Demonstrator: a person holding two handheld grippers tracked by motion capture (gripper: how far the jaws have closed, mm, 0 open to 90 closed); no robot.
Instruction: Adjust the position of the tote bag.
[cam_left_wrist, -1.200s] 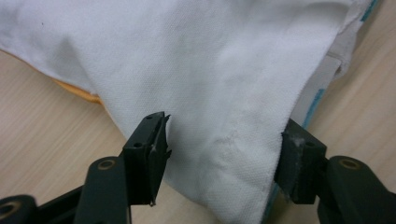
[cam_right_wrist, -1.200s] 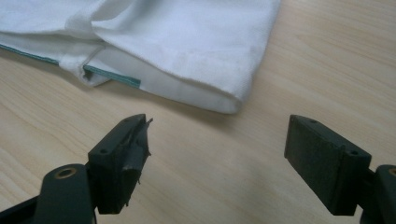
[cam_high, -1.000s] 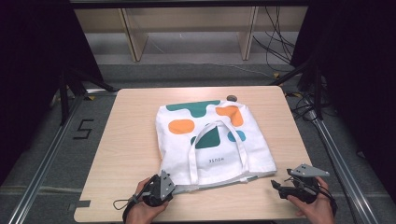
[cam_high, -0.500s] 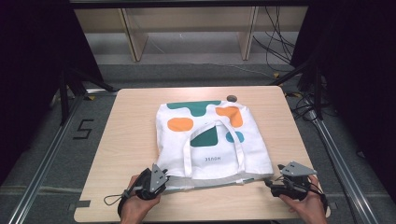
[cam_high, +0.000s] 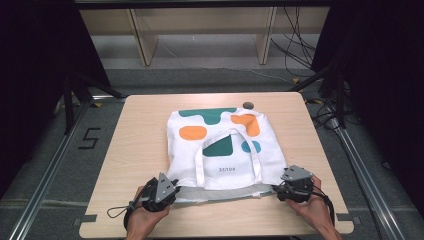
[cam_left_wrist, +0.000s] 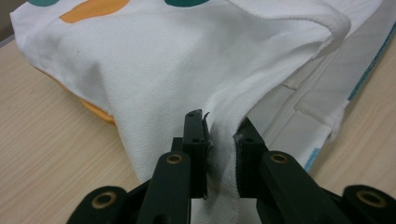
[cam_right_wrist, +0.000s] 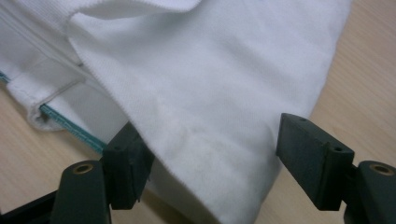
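A white tote bag (cam_high: 220, 145) with green and orange blobs lies flat on the wooden table (cam_high: 140, 130), its handles on top and its mouth toward me. My left gripper (cam_high: 170, 190) is at the bag's near left corner. In the left gripper view the gripper (cam_left_wrist: 219, 135) is shut on a fold of the white cloth (cam_left_wrist: 163, 60), which is raised a little. My right gripper (cam_high: 281, 190) is at the near right corner. It stands open (cam_right_wrist: 217, 154), its jaws wide apart on either side of the bag's upper layer (cam_right_wrist: 210, 70).
A small dark round object (cam_high: 247, 104) lies on the table just beyond the bag's far edge. Bare wood runs along both sides of the bag. The table's near edge is close behind both hands. Metal rails (cam_high: 47, 170) flank the table on the floor.
Both grippers have moved in to the bag's near corners, the right one sliding left. The bag's top layer has lifted at the near edge, showing a grey inner band.
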